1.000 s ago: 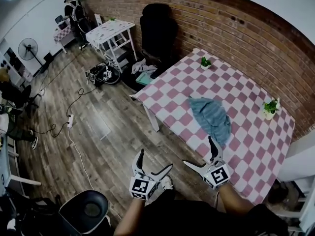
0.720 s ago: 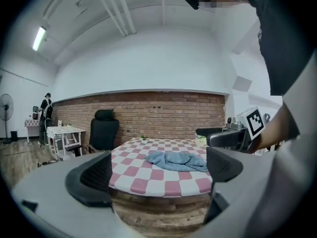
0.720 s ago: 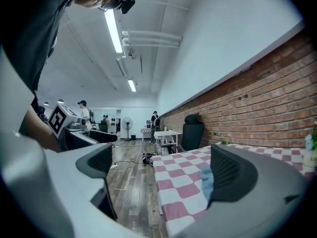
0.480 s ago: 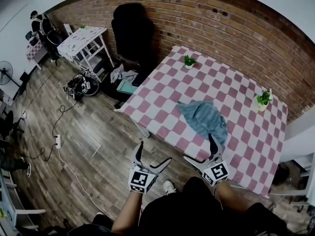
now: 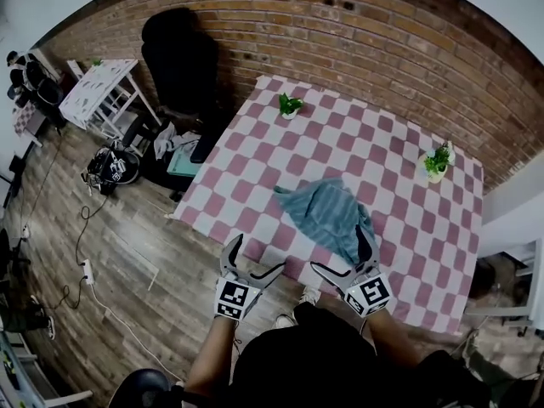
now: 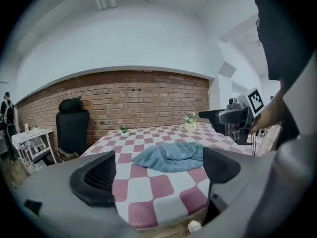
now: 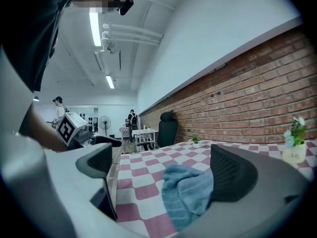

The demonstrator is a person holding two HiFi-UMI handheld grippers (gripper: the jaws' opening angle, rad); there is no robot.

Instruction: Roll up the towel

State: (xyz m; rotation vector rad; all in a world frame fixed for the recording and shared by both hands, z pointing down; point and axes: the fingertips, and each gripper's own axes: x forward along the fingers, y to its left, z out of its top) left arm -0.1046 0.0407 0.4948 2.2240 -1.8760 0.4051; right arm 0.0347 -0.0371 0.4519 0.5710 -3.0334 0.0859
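While the blue towel [image 5: 327, 215] is lying crumpled on the checked table [image 5: 246, 172], close to the edge nearest you, you are holding both grippers just short of it. Your right gripper [image 5: 339, 247] is hanging wide open by the towel's near end, gripping nothing. Your left gripper [image 5: 257, 253] is sitting off the table edge, also open and empty, though its jaws have just been closing a little. You are probably needing to spread the towel flat first, then pinch one short edge with both grippers and roll slowly.

Edge of towel [image 5: 323, 211] — behind right gripper [image 5: 338, 246]; far person [image 7: 132, 119] too small
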